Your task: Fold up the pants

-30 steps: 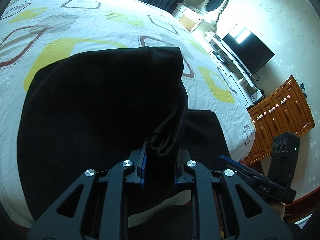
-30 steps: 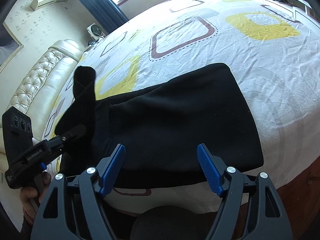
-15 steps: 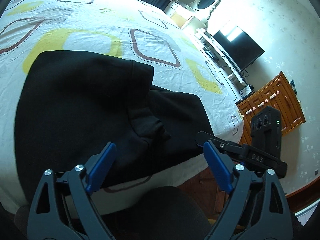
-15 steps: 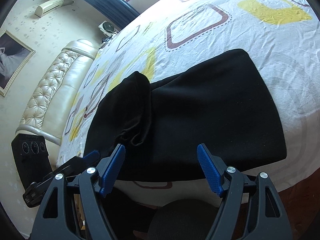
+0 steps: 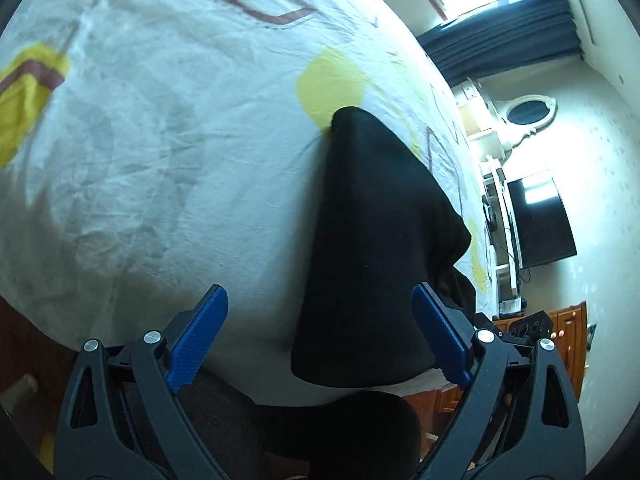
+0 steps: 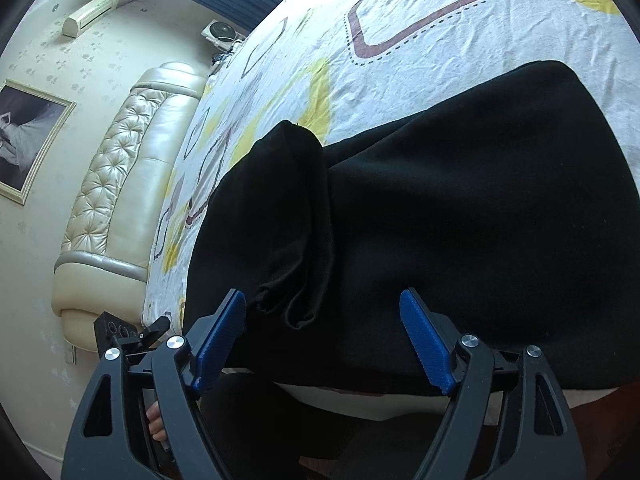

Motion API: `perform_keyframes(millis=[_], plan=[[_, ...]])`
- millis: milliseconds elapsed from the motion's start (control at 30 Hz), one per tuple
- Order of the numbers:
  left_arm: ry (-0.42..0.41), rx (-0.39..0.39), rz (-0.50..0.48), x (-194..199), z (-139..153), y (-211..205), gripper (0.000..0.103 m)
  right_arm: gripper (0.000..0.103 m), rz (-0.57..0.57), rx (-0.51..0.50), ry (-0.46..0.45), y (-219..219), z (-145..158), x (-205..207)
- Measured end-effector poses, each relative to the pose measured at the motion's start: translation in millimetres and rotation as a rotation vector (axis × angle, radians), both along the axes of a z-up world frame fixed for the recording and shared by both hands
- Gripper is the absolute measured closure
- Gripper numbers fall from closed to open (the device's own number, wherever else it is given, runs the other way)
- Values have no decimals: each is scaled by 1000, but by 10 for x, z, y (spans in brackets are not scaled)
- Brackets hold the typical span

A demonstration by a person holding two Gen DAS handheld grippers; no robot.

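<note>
Black pants (image 6: pixel 460 220) lie partly folded on the patterned bed sheet (image 5: pixel 160 140), near the bed's front edge. A folded-over flap (image 6: pixel 292 208) rests on their left part. In the left wrist view the pants (image 5: pixel 380 240) stretch away on the right side. My left gripper (image 5: pixel 318 336) is open above the pants' left edge and bare sheet, with nothing in it. My right gripper (image 6: pixel 322 340) hovers over the near hem just below the flap's end; its jaws are opening and its pads (image 6: pixel 424 344) press on nothing. The left gripper (image 6: pixel 128 332) shows low at the left.
A cream tufted headboard (image 6: pixel 120 200) runs along the left. A television (image 5: pixel 540 220), a white mirror dresser (image 5: pixel 524 120) and a wooden cabinet (image 5: pixel 568 340) stand past the bed's right side. Something dark and rounded (image 5: pixel 340 432) sits under the grippers at the bed's front edge.
My left gripper has let go of the lifted pant fold, opened wide and swung left. The fold now lies on the pants. My right gripper has come lower and nearer the hem.
</note>
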State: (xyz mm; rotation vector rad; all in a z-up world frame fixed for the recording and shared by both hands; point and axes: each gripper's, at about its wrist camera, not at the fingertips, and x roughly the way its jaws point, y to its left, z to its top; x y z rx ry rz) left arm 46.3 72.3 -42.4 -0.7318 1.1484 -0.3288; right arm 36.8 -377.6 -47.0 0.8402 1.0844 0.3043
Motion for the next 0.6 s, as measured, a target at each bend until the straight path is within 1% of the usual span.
perform_keyframes(millis=[100,167,233,267,300,367,400,467,500,533,600], plan=[[56,-1,19,21,-124,31,10,23,30,13,-4,87,-4,136],[89,-32,32,29,-198,52,10,23,42,55,-1,149,-31,209],[101,-54,44,28,-227,78,10,25,52,91,5,217,-64,267],[99,-49,42,21,-219,69,10,25,64,110,10,258,-81,295],[94,-41,37,21,-208,58,10,28,73,115,14,302,-91,316],[76,-16,29,24,-171,46,10,37,93,104,25,396,-100,353],[68,-6,24,18,-150,31,10,49,102,99,30,449,-93,357],[52,15,14,21,-117,9,10,63,117,58,39,516,-89,386],[44,25,11,22,-102,2,10,79,127,37,40,530,-86,383],[38,33,9,28,-85,-18,10,84,135,46,42,532,-92,382],[33,38,3,20,-71,-27,10,87,127,57,25,516,-46,354]])
